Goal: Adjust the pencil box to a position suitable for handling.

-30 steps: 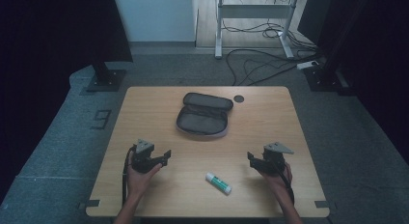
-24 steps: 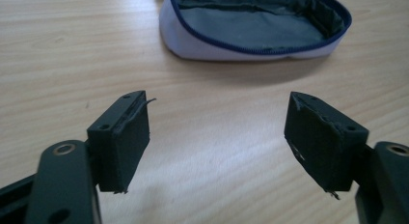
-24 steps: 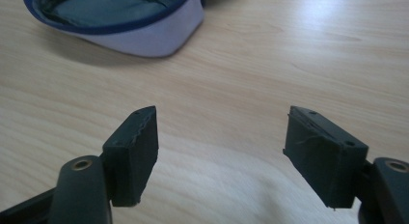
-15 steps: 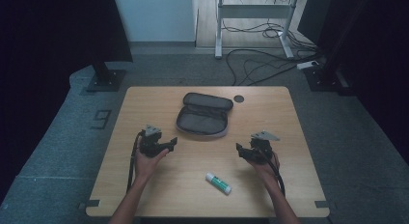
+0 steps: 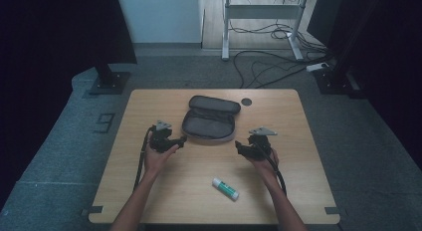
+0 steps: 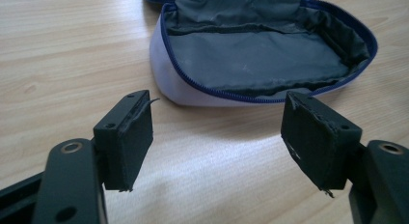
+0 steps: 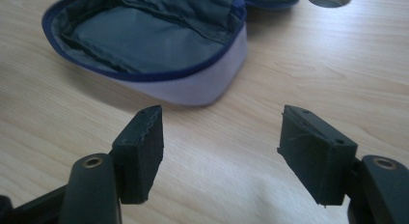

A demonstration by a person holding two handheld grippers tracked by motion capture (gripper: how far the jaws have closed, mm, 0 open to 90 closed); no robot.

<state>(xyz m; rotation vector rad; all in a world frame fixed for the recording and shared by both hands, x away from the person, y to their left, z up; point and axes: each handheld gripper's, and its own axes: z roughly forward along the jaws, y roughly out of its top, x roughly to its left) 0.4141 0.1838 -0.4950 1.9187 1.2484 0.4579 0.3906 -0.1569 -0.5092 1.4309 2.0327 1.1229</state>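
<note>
Left gripper view, open pouch (image 6: 260,60) just beyond parted jaws, right jaws likewise apart.

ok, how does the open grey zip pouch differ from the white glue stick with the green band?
The open grey pouch with blue zip lies at the far middle of the wooden table, between the two grippers; the white glue stick with green band lies nearer the person. The pouch is soft, wide and unzipped, its lining exposed; the stick is a small, rigid, closed cylinder. Both rest flat on the table, untouched.

left hand-held gripper (image 5: 180,140), right hand-held gripper (image 5: 239,145) — jaws apart
</note>
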